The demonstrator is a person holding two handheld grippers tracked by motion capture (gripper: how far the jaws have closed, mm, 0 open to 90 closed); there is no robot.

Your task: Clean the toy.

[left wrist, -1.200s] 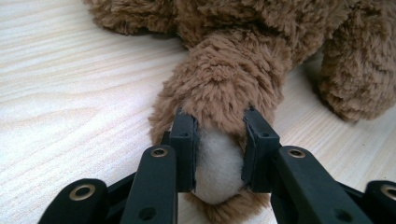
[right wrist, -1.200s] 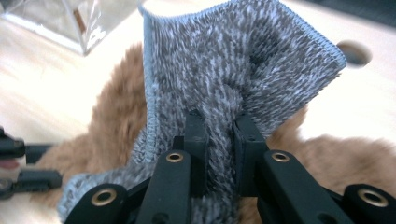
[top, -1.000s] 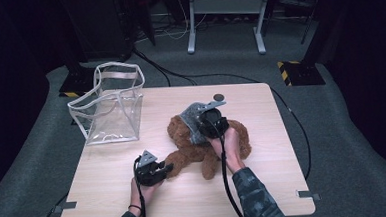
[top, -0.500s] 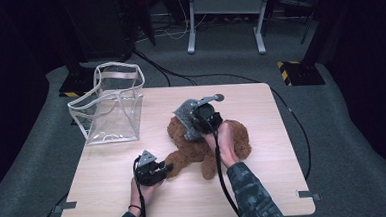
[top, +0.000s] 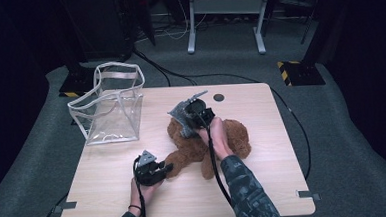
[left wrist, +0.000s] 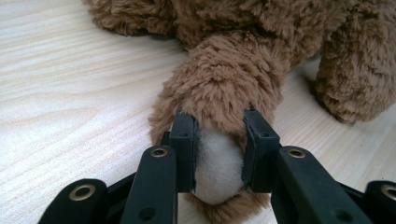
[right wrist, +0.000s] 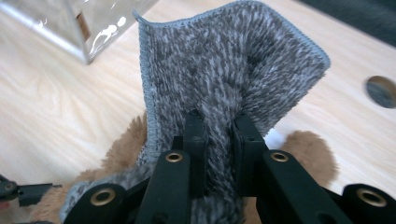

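I have the left hand-held gripper [left wrist: 218, 154] clamped on one paw of the brown plush bear [top: 227, 136], its pads squeezing the white felt sole and the shaggy fur around it, and the paw bulges softly between the jaws, so I judge it light and very squashy. The bear lies sprawled on the pale wood-grain tabletop [top: 265, 185], roughly at its middle, with the gripped limb stretched toward my left hand [top: 141, 190]. My right hand-held gripper [right wrist: 219, 154] is closed on a fold of a grey, speckled knit cloth [right wrist: 233, 65] with a stitched edge; it stands up limp and curled above the bear's body, so it looks thin, floppy and easy to drag off line. From the high view that cloth [top: 185, 115] sits over the bear's upper part under my right hand [top: 217, 136]. I judge neither thing fragile or slippery: the pile gives plenty of bite, but the stuffing yields, so a limb or a thick pinch of fur is a surer hold than the round belly. A clear plastic bag [top: 111, 105] with white-trimmed seams stands upright and open-topped at the far left of the tabletop, well apart from the bear; its walls look stiff enough to stand yet likely to buckle if pushed.
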